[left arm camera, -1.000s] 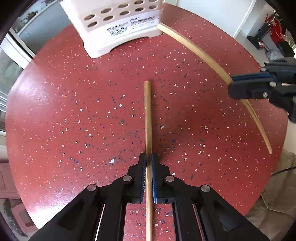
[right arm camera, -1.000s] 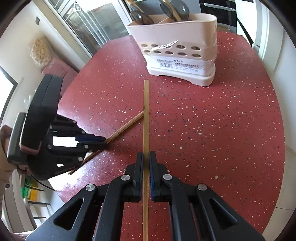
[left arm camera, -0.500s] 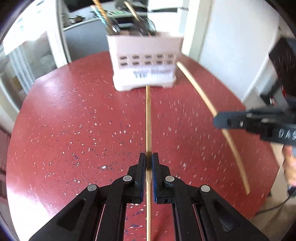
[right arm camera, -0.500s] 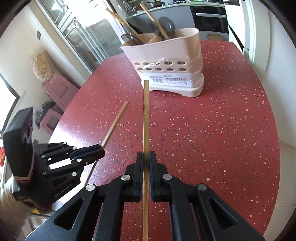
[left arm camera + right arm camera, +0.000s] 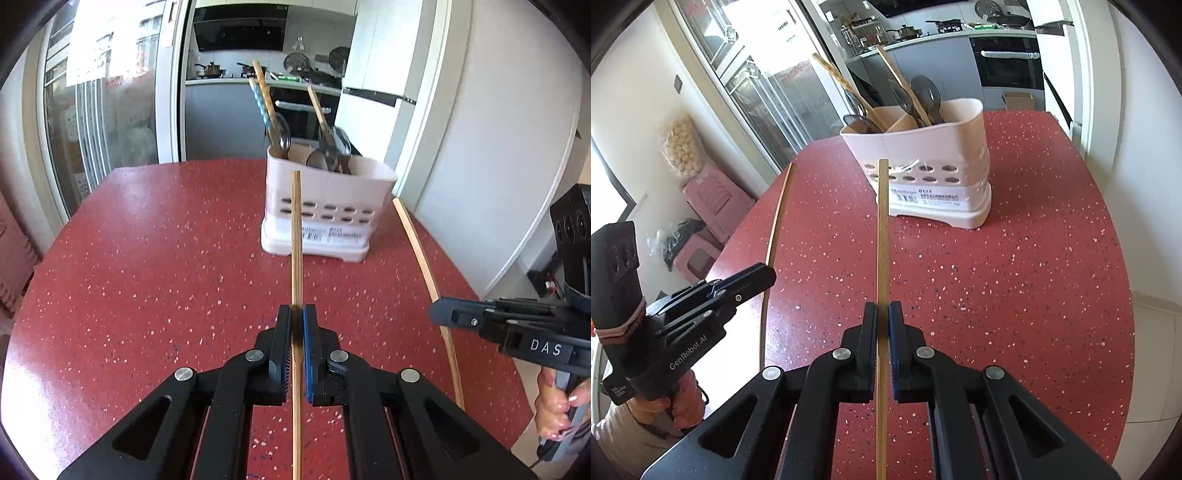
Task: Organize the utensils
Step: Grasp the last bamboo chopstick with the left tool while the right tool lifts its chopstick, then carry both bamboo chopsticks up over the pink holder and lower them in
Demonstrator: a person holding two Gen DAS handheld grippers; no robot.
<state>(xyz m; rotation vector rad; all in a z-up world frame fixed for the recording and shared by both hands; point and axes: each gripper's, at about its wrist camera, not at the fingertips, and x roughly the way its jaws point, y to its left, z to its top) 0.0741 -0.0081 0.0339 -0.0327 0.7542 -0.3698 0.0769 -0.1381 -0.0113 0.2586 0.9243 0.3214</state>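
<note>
My left gripper [image 5: 296, 314] is shut on a wooden chopstick [image 5: 296, 240] held above the red table, tip pointing at the white utensil holder [image 5: 325, 214]. My right gripper [image 5: 882, 310] is shut on a second chopstick [image 5: 882, 236], also aimed at the holder [image 5: 923, 173]. The holder has several spoons and chopsticks standing in it. Each gripper shows in the other's view: the right gripper [image 5: 443, 315] with its chopstick [image 5: 421, 254], the left gripper [image 5: 764, 275] with its chopstick [image 5: 777, 221].
The red speckled round table [image 5: 147, 266] carries only the holder near its far side. A white wall [image 5: 498, 129] stands right of the table, glass doors [image 5: 768, 92] and pink stools [image 5: 713, 199] left, kitchen counters behind.
Both grippers have lifted their chopsticks off the table and tilted up from looking down at the tabletop to facing the holder. The holder now sits lower and nearer the centre of both views.
</note>
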